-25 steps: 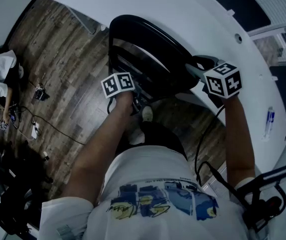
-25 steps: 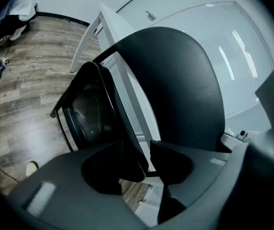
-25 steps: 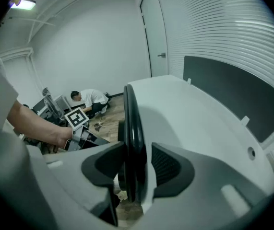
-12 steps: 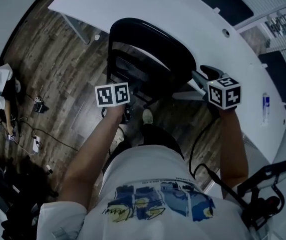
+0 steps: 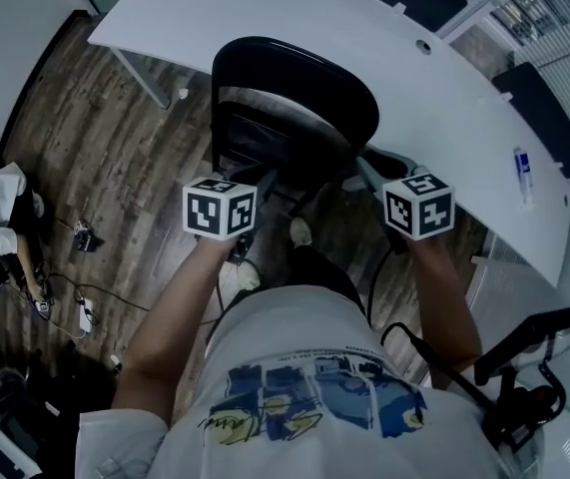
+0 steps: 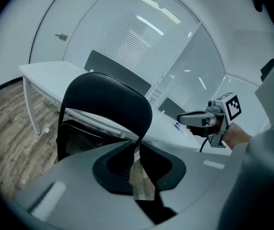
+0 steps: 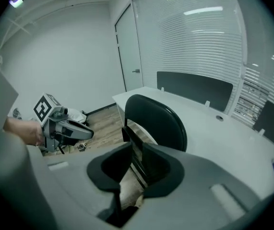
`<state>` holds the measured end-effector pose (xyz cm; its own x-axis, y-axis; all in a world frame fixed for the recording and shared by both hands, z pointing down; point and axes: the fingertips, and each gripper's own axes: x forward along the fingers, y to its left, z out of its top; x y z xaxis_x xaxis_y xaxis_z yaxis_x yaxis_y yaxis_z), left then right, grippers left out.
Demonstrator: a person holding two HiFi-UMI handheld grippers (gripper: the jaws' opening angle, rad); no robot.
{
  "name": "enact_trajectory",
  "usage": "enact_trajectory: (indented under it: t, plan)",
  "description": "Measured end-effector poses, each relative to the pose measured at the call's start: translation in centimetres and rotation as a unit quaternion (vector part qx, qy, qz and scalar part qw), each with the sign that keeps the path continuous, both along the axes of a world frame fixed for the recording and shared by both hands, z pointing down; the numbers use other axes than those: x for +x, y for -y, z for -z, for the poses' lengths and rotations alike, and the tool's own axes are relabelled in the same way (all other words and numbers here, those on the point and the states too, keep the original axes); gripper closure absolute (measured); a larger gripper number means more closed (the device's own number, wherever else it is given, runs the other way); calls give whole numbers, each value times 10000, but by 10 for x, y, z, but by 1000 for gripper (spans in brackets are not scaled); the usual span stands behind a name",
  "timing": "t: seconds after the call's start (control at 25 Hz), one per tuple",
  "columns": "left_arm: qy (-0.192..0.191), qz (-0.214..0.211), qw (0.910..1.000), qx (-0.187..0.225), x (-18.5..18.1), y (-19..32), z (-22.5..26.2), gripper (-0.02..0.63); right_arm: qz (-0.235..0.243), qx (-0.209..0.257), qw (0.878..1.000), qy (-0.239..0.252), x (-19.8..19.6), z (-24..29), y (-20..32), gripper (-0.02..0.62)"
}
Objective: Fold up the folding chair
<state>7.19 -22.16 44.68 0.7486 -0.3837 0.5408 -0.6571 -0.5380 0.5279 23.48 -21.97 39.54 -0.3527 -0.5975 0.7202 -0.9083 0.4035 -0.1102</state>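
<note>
The black folding chair (image 5: 294, 88) stands in front of me against the white table, its seat panel (image 6: 86, 138) tilted up steeply under the backrest (image 6: 110, 97). My left gripper (image 6: 136, 145) hangs to the chair's near left, apart from it. Its jaws have just been closing; the tips meet with nothing between them. My right gripper (image 7: 133, 150) hovers near the chair's right side. Its jaws have also been closing but keep a narrow gap, holding nothing; the chair's edge shows beyond it. In the head view the marker cubes (image 5: 220, 208) (image 5: 419, 205) flank the chair.
A long curved white table (image 5: 444, 78) runs behind the chair, with a small blue-and-white item (image 5: 521, 163) on it. Cables and gear (image 5: 75, 307) lie on the wood floor at left, near a crouching person (image 5: 0, 208). A black stand (image 5: 524, 367) is at lower right.
Both grippers have drawn back from the chair towards me and risen. The left cube has rolled so another face shows. The right gripper has come off the chair's right edge.
</note>
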Motion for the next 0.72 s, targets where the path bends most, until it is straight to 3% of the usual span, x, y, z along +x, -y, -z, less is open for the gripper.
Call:
enact_trajectory:
  t: [0.16, 0.36, 0.72]
  plan:
    - [125, -205, 9996, 165, -23, -24, 12, 603, -246, 229, 9994, -74, -22, 7, -32, 592]
    - [77, -587, 9980, 240, -35, -63, 31, 603, -451, 225, 9987, -18, -48, 12, -74, 592]
    - [142, -1160, 9918, 518, -27, -125, 49, 603, -196, 281, 9994, -15, -76, 25, -140, 592]
